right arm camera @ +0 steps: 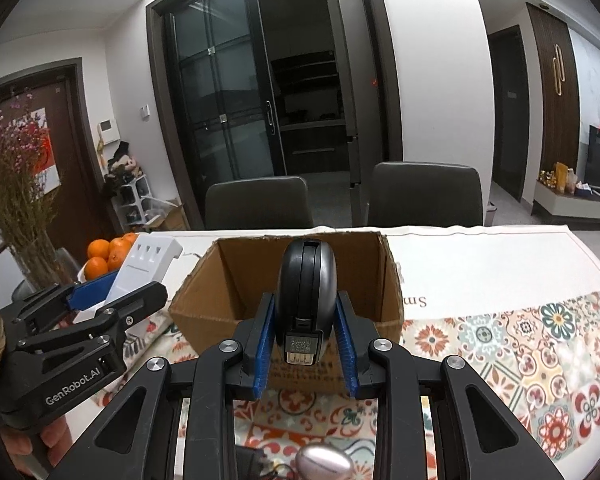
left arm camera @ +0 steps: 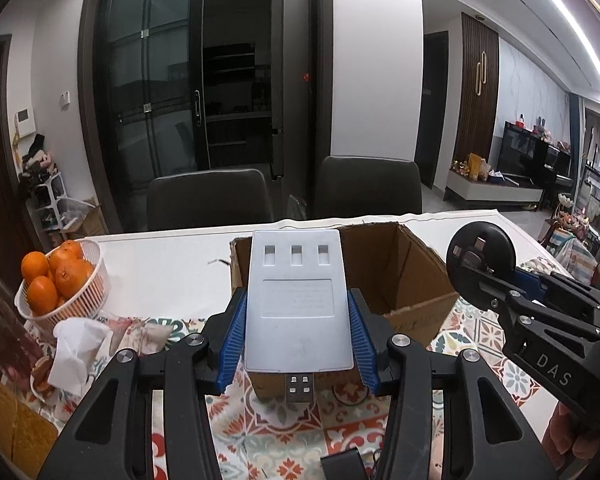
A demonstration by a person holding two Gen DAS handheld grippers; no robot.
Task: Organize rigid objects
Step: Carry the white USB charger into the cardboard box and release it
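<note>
Dining-room tabletop (left arm camera: 172, 264) with a patterned cloth carries an open cardboard box (left arm camera: 416, 276), its mouth facing up. Just short of the box, the left hand-held gripper (left arm camera: 298, 320) clamps a flat white USB charger (left arm camera: 298, 300) by its long edges, and the right hand-held gripper (right arm camera: 305, 320) is closed on a round black cable reel (right arm camera: 305, 280). With 2 loads nearing 1 box, they could knock together, or an early release could land either piece on the near wall.
</note>
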